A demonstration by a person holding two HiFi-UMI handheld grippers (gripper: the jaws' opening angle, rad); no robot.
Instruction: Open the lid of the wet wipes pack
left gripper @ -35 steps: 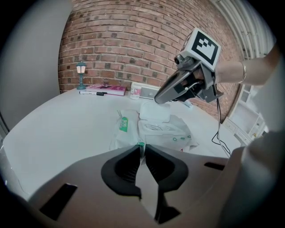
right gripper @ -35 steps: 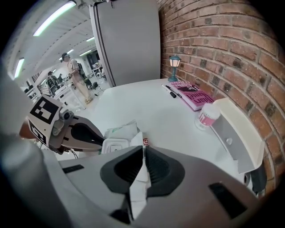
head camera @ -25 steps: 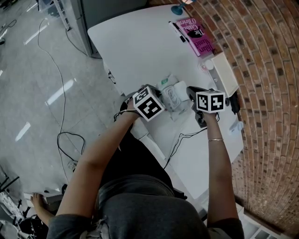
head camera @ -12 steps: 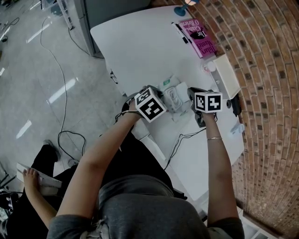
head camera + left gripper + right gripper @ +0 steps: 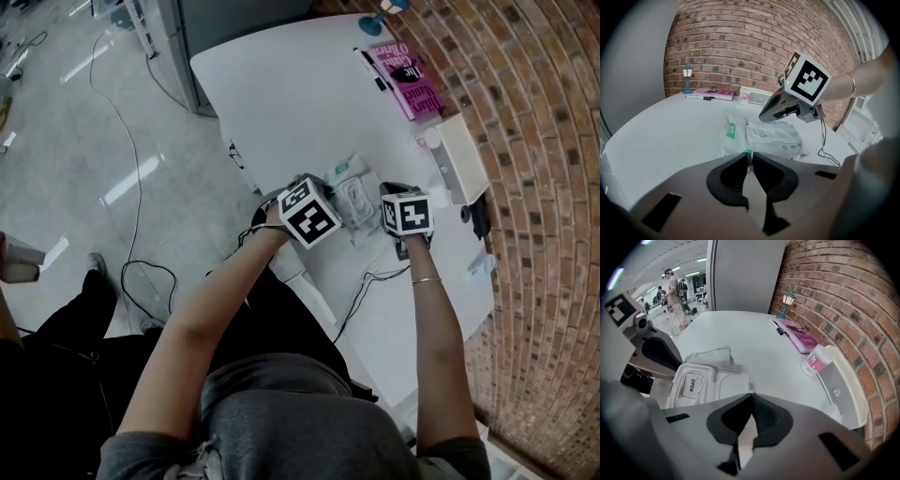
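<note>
Crinkly wet wipes pack (image 5: pixel 712 356), rounded rectangular plastic lid (image 5: pixel 693 383) seemingly closed.

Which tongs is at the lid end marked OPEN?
The left tongs: it comes in beside the OPEN label, pinching the wet wipes pack at its edge. The right tongs has just closed at the plain end of the lid; whether on it is unclear.

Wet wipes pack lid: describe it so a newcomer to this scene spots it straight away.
On the white table beside the brick wall, a soft white wet wipes pack lies between the left gripper and the right gripper. The lid is the hard white plastic rectangle on its top; only it carries a small label reading OPEN.
</note>
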